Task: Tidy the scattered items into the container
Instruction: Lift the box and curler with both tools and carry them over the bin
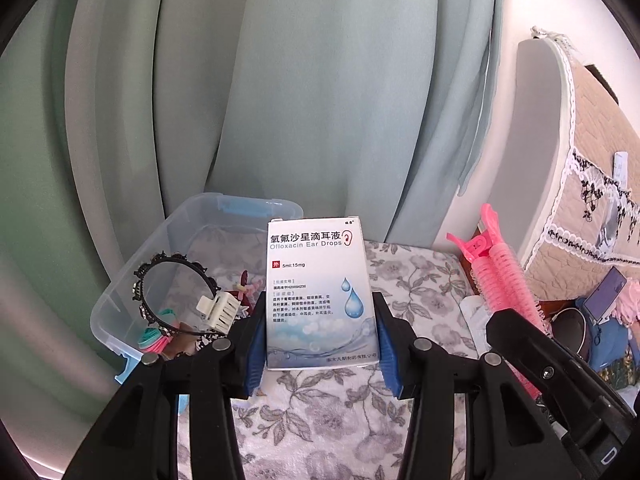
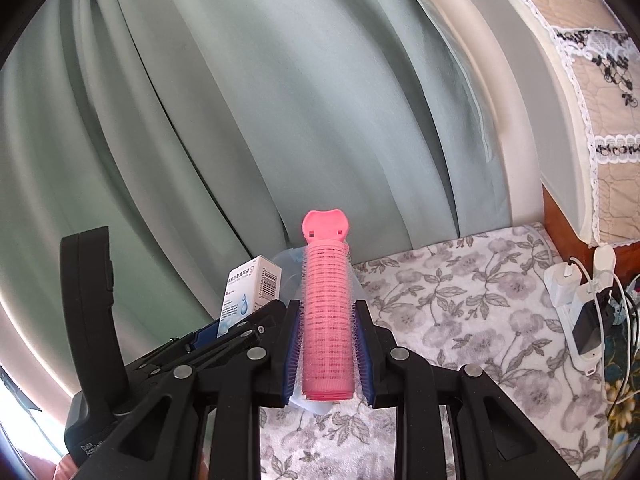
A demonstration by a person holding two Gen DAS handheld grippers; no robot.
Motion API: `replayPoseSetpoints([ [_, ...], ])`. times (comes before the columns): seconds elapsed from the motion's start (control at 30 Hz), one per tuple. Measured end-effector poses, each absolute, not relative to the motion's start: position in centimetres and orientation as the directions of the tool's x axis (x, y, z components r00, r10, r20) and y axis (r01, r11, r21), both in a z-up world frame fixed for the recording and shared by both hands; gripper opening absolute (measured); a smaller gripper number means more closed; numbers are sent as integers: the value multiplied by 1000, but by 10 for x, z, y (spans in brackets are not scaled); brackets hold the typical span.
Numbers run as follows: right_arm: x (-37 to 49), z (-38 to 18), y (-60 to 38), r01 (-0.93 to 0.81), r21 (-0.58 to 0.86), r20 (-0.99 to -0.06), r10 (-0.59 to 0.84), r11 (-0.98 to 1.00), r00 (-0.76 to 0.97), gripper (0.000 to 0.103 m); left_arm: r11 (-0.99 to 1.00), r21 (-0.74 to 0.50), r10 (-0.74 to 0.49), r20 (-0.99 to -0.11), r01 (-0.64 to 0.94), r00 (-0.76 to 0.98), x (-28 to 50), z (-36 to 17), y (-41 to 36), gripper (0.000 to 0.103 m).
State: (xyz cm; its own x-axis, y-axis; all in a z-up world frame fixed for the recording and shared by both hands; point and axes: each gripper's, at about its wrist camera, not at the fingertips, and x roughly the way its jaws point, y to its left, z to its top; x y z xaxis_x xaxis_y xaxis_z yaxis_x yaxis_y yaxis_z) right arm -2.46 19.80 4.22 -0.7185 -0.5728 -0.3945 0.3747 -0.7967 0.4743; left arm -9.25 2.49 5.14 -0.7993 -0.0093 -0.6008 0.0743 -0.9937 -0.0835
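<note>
My left gripper (image 1: 320, 320) is shut on a white and blue ear drops box (image 1: 320, 292), held upright above the flowered cloth. Just behind and left of it stands a clear plastic container (image 1: 120, 280) holding a black headband (image 1: 160, 276), a white claw clip (image 1: 222, 310) and some coloured hair ties (image 1: 154, 336). My right gripper (image 2: 326, 344) is shut on a pink hair roller (image 2: 326, 312) with a clip end pointing up. That roller (image 1: 504, 276) also shows at the right of the left wrist view. The box (image 2: 250, 288) appears left of the roller in the right wrist view.
A grey flowered cloth (image 2: 460, 300) covers the surface. Green curtains (image 1: 280, 100) hang behind. A lace-covered appliance (image 1: 580, 140) stands at the right, with chargers and cables (image 2: 580, 300) and small clutter (image 1: 600, 308) beside it.
</note>
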Motion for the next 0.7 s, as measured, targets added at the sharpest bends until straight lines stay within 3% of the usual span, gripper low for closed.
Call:
replayPoseSetpoints([
  [0.27, -19, 55, 177, 392, 448, -393, -571, -803, -721, 27, -986, -128, -14, -582, 108, -813, -81, 56, -12, 49],
  [0.7, -29, 51, 104, 456, 374, -470, -589, -807, -657, 27, -948, -225, -53, -588, 226, -807, -80, 40, -95, 49],
])
